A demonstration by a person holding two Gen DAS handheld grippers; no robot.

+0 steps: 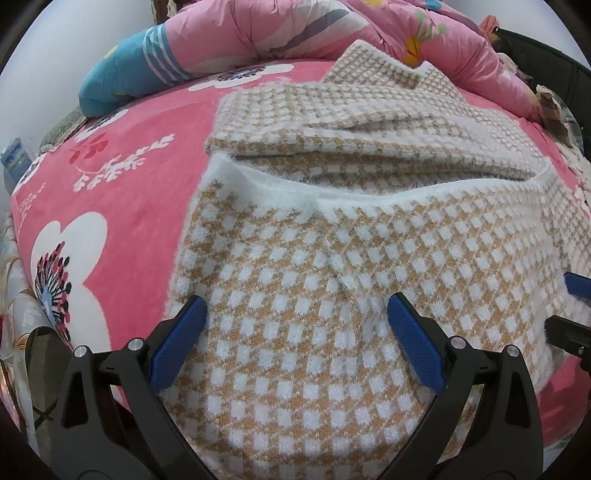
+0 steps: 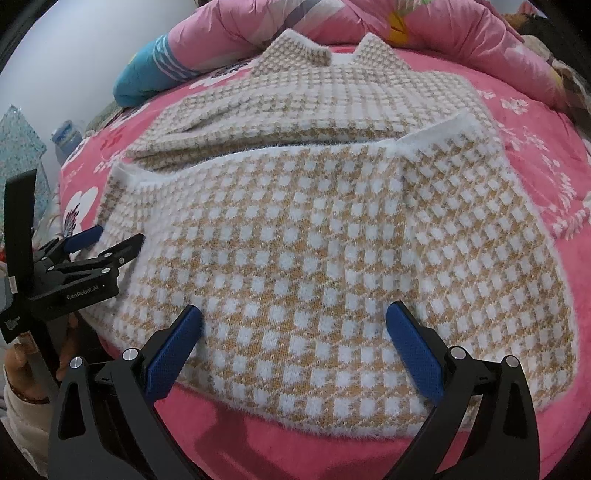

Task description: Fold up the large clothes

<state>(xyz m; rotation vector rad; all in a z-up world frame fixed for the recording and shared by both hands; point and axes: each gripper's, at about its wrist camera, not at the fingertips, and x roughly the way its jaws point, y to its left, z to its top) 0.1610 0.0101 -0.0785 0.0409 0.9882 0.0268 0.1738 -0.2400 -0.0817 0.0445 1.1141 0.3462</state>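
We hold two tools over a checked knit sweater (image 2: 314,258), tan and white with a fuzzy white edge, spread across a bed covered by a pink floral blanket (image 1: 122,184). The sweater's near half lies doubled back over its far half, its white-trimmed edge running across the middle of the garment, with the collar points at the far end toward a heap of pink bedding (image 1: 277,33) and a blue striped cushion (image 1: 122,77).

Our left tool (image 1: 297,310) hangs above the sweater's near left part with its blue-padded fingers (image 1: 181,339) spread wide; only flat cloth shows between them and nothing is gripped. Seen from the right wrist, the same tool (image 2: 110,240) sits at the sweater's left edge, with a hand (image 2: 22,365) and a pale sleeve (image 2: 26,417) below it.

Our right tool (image 2: 293,319) stands equally wide open over the sweater's near hem, its blue fingers (image 2: 413,350) apart with the cloth lying loose beneath and a strip of pink blanket in front of it. It has hold of nothing. Its fingertip (image 1: 576,284) shows at the right edge of the left wrist view.

A pale wall (image 1: 74,44) rises behind the bed on the left.
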